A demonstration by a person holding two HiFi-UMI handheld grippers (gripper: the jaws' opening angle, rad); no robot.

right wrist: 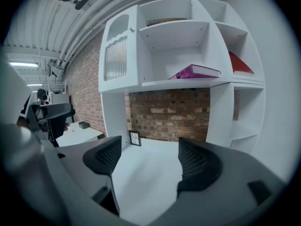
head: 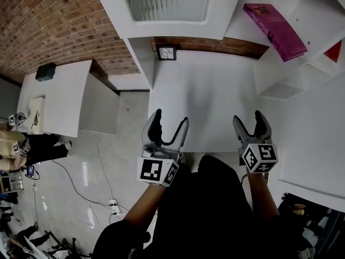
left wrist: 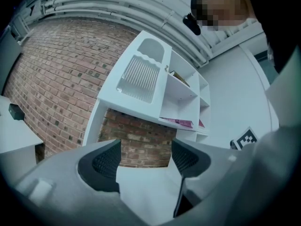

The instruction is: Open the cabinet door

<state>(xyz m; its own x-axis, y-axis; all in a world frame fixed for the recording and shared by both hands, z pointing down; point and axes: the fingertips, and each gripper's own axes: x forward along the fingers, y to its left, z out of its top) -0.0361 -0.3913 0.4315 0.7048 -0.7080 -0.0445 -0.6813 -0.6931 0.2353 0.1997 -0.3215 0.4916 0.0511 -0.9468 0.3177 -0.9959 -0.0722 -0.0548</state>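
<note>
The person stands at a white surface (head: 205,96) with a gripper in each hand, both held low over its near edge and pointing toward the wall. The left gripper (head: 171,117) has its fingers (left wrist: 106,161) spread wide. Nothing sits between them, only the bare white top and the brick beyond. The right gripper (head: 248,117) is the same, its fingers (right wrist: 106,157) wide apart and empty, touching nothing. The two grippers are level with each other and well apart.

Farther along the surface, against the left upright of the shelf unit (right wrist: 221,46), a small framed picture (right wrist: 135,138) stands upright near the brick wall (right wrist: 167,114).

Above the surface is the white shelf unit. Its upper left compartment is covered by the cabinet door (right wrist: 116,55), a white frame round a ribbed glass pane with an arched panel over it and a small knob (right wrist: 132,29) at its right edge. The door is shut and well clear of both grippers. What is behind the glass cannot be made out. In the open compartment just right of the door, a purple book (right wrist: 197,71) lies on the shelf, tipped up at one end. In the next compartment to the right, a red book (right wrist: 240,65) leans at a slant. Something thin and brownish lies flat in the top compartment, too small to name.

Off to the left, beyond the shelf unit, a white side table (head: 64,99) carries a dark box (head: 46,72) near the brick.
</note>
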